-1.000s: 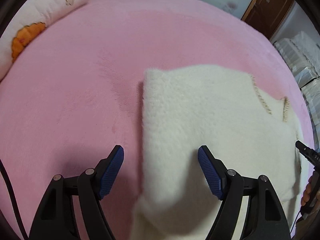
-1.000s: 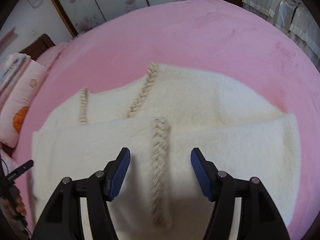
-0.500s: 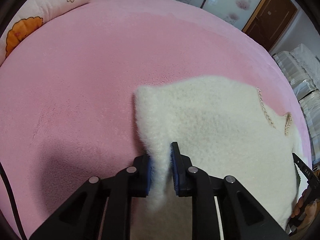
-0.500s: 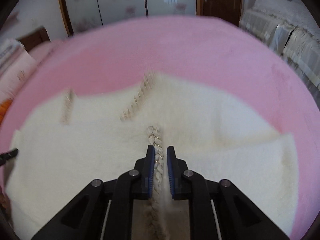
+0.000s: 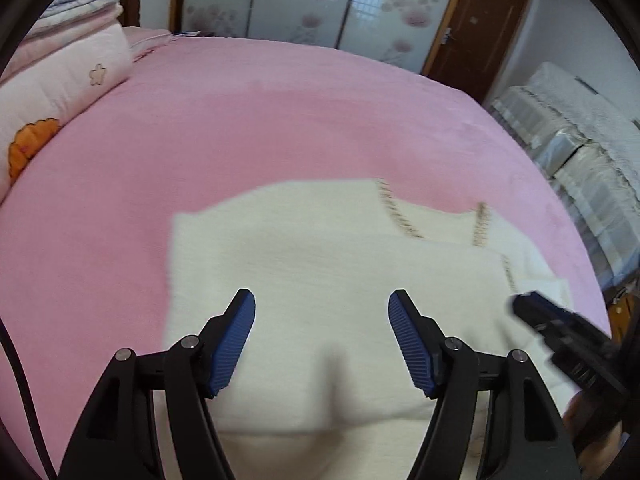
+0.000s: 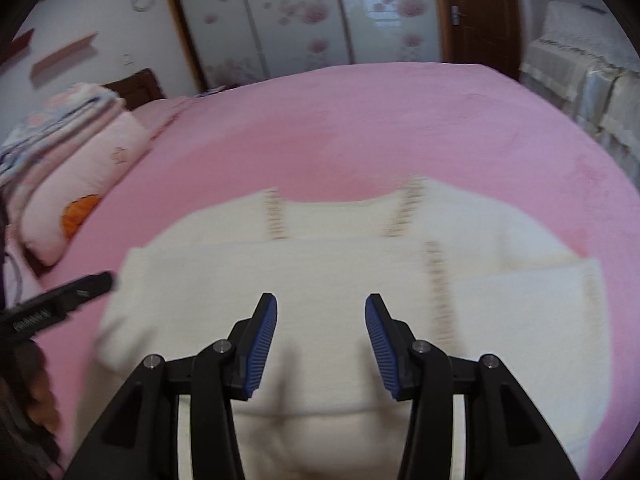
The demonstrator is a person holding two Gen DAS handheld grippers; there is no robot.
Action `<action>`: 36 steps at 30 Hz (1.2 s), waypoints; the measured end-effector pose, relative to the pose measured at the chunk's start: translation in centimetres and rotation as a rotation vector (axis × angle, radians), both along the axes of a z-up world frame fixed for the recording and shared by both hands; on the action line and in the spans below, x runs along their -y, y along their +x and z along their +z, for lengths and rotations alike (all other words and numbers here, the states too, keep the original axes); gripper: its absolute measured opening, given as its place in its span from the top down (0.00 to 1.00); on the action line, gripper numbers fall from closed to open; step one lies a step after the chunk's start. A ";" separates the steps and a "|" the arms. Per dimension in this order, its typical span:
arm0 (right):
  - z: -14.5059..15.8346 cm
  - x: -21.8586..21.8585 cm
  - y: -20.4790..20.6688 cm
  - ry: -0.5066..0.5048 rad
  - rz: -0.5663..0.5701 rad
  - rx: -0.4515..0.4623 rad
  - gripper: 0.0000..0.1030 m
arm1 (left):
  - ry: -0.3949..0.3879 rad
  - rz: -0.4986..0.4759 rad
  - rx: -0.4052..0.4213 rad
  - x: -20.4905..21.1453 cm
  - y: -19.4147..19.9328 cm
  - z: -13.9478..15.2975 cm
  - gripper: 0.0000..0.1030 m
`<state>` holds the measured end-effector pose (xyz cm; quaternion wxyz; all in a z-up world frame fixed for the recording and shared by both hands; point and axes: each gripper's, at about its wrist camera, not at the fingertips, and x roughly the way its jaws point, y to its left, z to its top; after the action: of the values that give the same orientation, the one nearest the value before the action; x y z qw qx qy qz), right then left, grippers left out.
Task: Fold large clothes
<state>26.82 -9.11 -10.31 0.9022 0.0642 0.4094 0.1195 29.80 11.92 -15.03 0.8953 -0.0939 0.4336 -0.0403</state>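
Two grippers are in view, each over the same garment. The left gripper (image 5: 322, 336) has its blue pads (image 5: 236, 340) well apart and its jaws are opening; nothing lies between them, and they hang above the cloth without touching it. The right gripper (image 6: 321, 344) shows a narrower gap, its jaws likewise opening, with nothing clamped between the pads (image 6: 262, 344). Beneath both lies the cream fleece garment (image 5: 320, 256), folded over on itself, its upper layer forming a straight edge across the braided beige trim (image 6: 438, 280). Two further trim strips run up to the neckline at the far side. The garment rests flat on the pink bedspread (image 5: 240, 120), near the front edge of the bed. The right gripper's tip also appears at the right edge of the left wrist view, blurred. A stack of folded quilts (image 5: 60, 76) sits at the far left of the bed. Sliding wardrobe doors (image 6: 300, 16) with flower prints stand behind, beside a brown door (image 5: 476, 36).
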 end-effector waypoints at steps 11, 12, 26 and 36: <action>-5.1 1.6 -0.7 -0.197 -0.045 -0.054 0.93 | 0.112 0.045 -0.116 0.1 0.2 -7.1 0.34; -5.3 3.8 -0.9 -0.218 -0.099 -0.062 0.94 | 0.121 0.054 -0.115 -0.9 0.2 -7.5 0.34; -6.8 15.1 -3.0 -0.192 -0.363 -0.148 0.92 | 0.115 0.066 -0.127 -3.4 0.9 -8.3 0.34; -5.1 15.7 -3.8 -0.148 -0.361 -0.184 0.70 | 0.067 0.065 -0.162 -3.1 -0.4 -5.9 0.34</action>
<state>23.05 -24.86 -15.43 0.8701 0.0810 0.4794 -0.0809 29.43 14.99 -20.93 0.8607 -0.0810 0.5026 0.0110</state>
